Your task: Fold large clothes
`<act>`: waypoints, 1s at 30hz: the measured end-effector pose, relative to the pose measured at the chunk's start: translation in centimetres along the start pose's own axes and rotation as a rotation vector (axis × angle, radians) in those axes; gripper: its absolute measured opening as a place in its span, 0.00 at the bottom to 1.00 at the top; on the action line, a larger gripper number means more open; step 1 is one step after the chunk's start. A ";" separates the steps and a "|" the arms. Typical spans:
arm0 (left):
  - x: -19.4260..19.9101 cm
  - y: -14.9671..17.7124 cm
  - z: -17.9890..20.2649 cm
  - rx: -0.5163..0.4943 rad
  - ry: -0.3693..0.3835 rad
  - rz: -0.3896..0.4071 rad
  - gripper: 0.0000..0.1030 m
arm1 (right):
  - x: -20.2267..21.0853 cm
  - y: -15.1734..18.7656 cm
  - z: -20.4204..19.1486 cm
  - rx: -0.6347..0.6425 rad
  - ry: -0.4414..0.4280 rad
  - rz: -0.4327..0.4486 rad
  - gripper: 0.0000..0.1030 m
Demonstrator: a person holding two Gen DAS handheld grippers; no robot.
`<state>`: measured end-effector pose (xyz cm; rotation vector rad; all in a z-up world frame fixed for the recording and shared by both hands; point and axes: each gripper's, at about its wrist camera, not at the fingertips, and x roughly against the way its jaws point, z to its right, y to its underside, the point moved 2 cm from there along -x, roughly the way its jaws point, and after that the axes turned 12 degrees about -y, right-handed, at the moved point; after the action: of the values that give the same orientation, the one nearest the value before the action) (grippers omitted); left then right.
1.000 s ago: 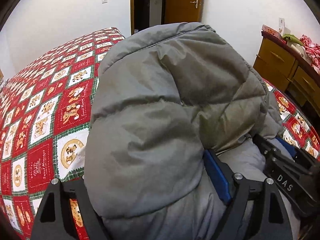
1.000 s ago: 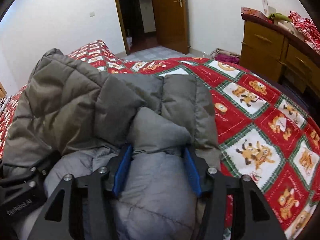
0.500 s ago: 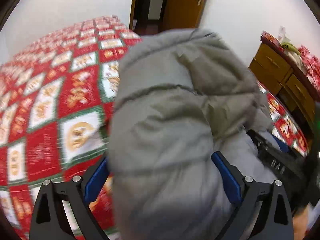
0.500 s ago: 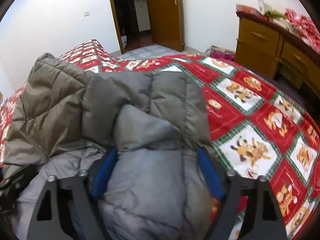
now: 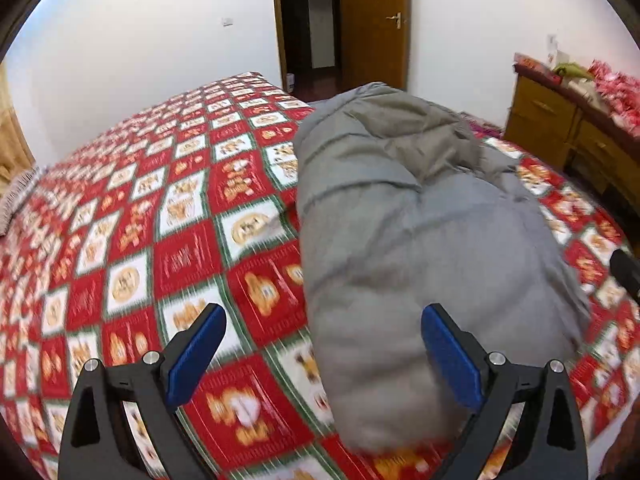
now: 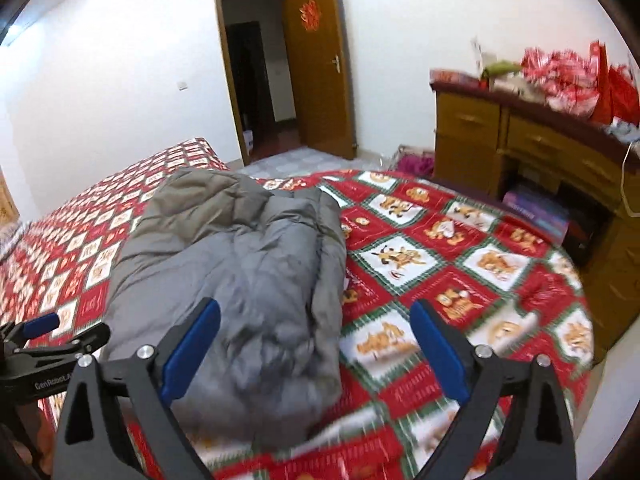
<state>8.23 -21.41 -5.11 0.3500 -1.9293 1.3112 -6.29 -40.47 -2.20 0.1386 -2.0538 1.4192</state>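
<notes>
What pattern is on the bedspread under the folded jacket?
Red, white and green checks with cartoon animal squares on the bedspread; clearest in the right wrist view.

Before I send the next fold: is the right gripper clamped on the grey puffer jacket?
No, the right gripper stands clear of the grey puffer jacket, its jaws opening with no fabric pressed between the blue pads.

We see a bed (image 6: 460, 280) spread with a red, white and green patchwork cover; a folded grey padded coat (image 6: 240, 272) lies directly on it, toward nine o'clock of the right wrist view.
</notes>
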 end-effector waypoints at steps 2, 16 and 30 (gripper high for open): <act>1.1 0.8 -0.2 0.017 0.018 0.009 0.96 | 1.4 0.8 -0.9 0.033 0.006 0.008 0.96; 8.9 5.7 -2.3 0.068 -0.051 0.123 0.96 | 6.0 4.5 -2.7 0.066 -0.039 0.030 1.00; 16.6 5.0 -2.8 0.072 -0.093 0.338 0.96 | 12.6 2.1 -5.4 0.107 -0.102 0.248 1.00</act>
<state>-4.67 -13.75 3.93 0.1238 -2.0867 1.6086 -14.84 -31.69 4.20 -0.0002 -2.1365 1.7046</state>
